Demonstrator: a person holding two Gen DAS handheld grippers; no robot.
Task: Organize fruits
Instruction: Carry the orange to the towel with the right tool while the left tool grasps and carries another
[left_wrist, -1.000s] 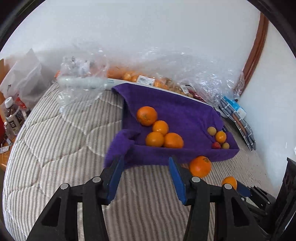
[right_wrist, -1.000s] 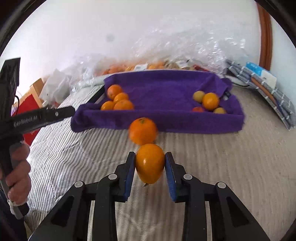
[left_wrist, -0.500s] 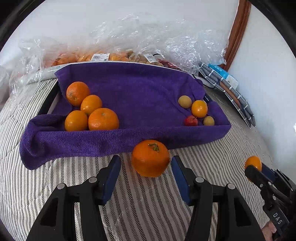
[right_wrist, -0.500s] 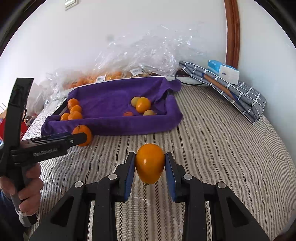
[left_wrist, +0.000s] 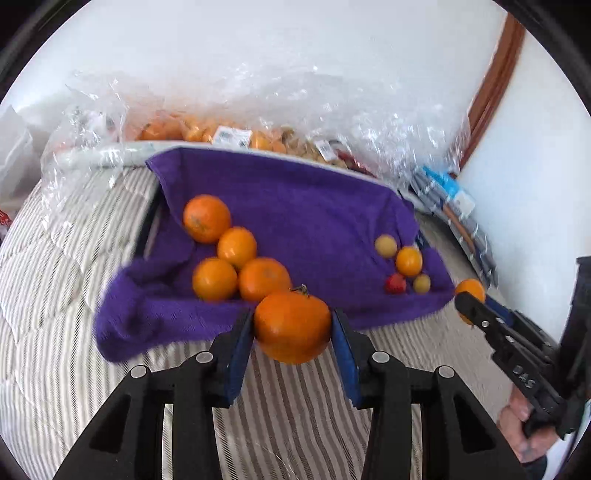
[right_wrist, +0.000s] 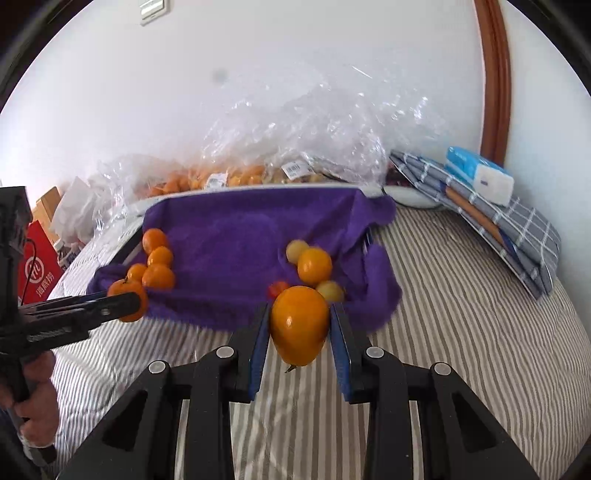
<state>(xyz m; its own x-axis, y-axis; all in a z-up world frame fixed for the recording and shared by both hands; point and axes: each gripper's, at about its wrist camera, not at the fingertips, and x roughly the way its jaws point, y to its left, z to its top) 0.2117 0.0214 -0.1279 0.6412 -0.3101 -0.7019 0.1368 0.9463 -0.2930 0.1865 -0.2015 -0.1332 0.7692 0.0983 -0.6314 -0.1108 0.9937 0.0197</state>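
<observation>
Left gripper closing on orange (tray edge near).

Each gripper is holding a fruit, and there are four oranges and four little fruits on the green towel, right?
Almost. The towel is purple, not green, as both wrist views show. The rest holds: the left gripper is closing on an orange, the right gripper holds a fruit, and four oranges and four little fruits lie on it.

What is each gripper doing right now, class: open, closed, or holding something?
Left gripper: jaws closing on a round orange, pads against its sides.
Right gripper: closed on a yellow-orange fruit, held above the striped bedcover.
</observation>
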